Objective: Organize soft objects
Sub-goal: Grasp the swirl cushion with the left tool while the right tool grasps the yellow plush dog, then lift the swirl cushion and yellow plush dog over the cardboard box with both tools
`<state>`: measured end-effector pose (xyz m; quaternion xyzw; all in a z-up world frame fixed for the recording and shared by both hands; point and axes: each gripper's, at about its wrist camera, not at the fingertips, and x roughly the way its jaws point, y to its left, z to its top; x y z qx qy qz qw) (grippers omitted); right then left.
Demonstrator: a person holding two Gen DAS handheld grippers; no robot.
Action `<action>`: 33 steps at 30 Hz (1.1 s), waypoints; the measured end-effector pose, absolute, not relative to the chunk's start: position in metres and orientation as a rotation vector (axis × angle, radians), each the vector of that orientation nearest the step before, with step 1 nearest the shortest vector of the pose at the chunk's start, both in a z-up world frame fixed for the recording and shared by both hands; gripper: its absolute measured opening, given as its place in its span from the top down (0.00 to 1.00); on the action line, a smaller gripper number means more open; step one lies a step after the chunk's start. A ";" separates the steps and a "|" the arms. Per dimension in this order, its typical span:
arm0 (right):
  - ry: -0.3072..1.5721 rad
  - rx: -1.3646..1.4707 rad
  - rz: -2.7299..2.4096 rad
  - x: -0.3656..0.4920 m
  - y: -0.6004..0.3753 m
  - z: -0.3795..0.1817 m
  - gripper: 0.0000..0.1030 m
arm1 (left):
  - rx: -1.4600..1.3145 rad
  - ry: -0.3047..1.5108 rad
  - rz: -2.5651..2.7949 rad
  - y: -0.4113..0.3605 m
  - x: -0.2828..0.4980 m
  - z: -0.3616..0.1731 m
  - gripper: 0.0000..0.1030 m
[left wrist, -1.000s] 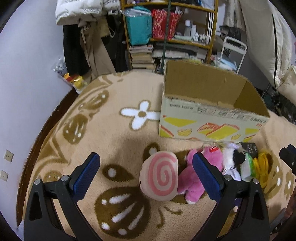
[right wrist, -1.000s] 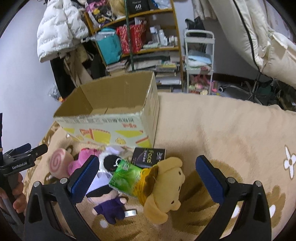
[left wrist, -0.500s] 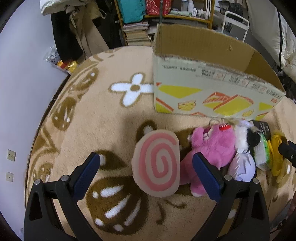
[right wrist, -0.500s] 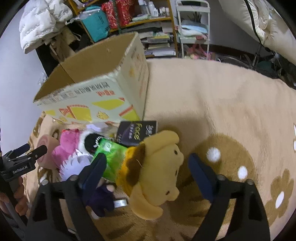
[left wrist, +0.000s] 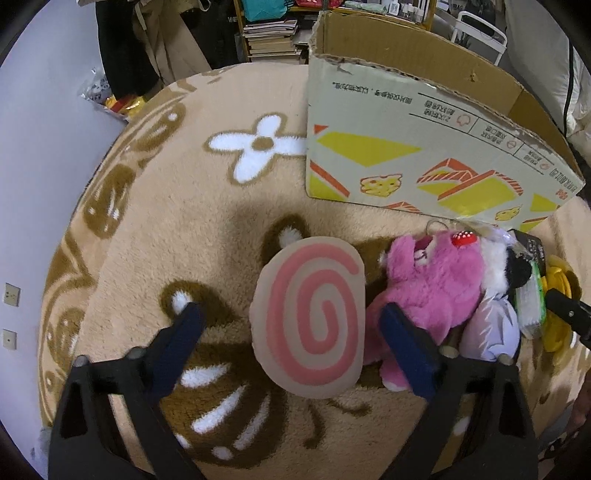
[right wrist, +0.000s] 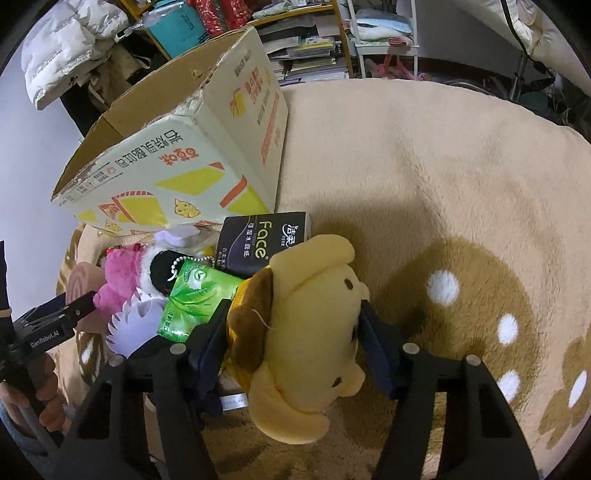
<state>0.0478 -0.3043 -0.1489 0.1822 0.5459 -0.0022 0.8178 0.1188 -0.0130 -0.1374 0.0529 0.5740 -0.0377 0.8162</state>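
Note:
A round pink-swirl cushion (left wrist: 310,314) lies on the rug between the fingers of my left gripper (left wrist: 295,332), which is open around it without pressing it. A pink plush (left wrist: 432,288) lies just right of it, with a white-and-black plush (left wrist: 502,266) and a lilac plush (left wrist: 491,328) beyond. My right gripper (right wrist: 291,332) is shut on the yellow dog plush (right wrist: 310,325), both pads against its head. A green tissue pack (right wrist: 195,299) and a black tissue pack (right wrist: 262,240) lie beside the dog. The open cardboard box (left wrist: 424,147) stands behind the pile; it also shows in the right wrist view (right wrist: 177,162).
Everything sits on a beige patterned rug (left wrist: 177,206). Cluttered shelves (right wrist: 295,48), hanging coats (left wrist: 147,44) and a white trolley (right wrist: 384,33) line the far side. A wall (left wrist: 33,155) borders the rug on the left. The left gripper shows in the right wrist view (right wrist: 55,317).
Both grippers dropped toward the pile. The left came down around the swirl cushion. The right narrowed from wide open and closed on the yellow dog plush.

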 end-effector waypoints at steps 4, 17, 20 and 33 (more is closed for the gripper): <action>1.166 0.388 -0.007 0.048 -0.305 -0.149 0.39 | 0.137 1.267 -0.068 -0.014 0.120 -0.149 0.38; 1.088 0.319 0.009 0.043 -0.296 -0.132 0.52 | 0.119 1.213 -0.049 -0.011 0.109 -0.140 0.59; 1.044 0.299 0.034 0.040 -0.290 -0.122 0.52 | 0.107 1.177 -0.038 -0.007 0.102 -0.130 0.59; 0.824 0.219 0.103 0.013 -0.268 -0.073 0.52 | 0.134 1.003 -0.034 -0.009 0.066 -0.086 0.59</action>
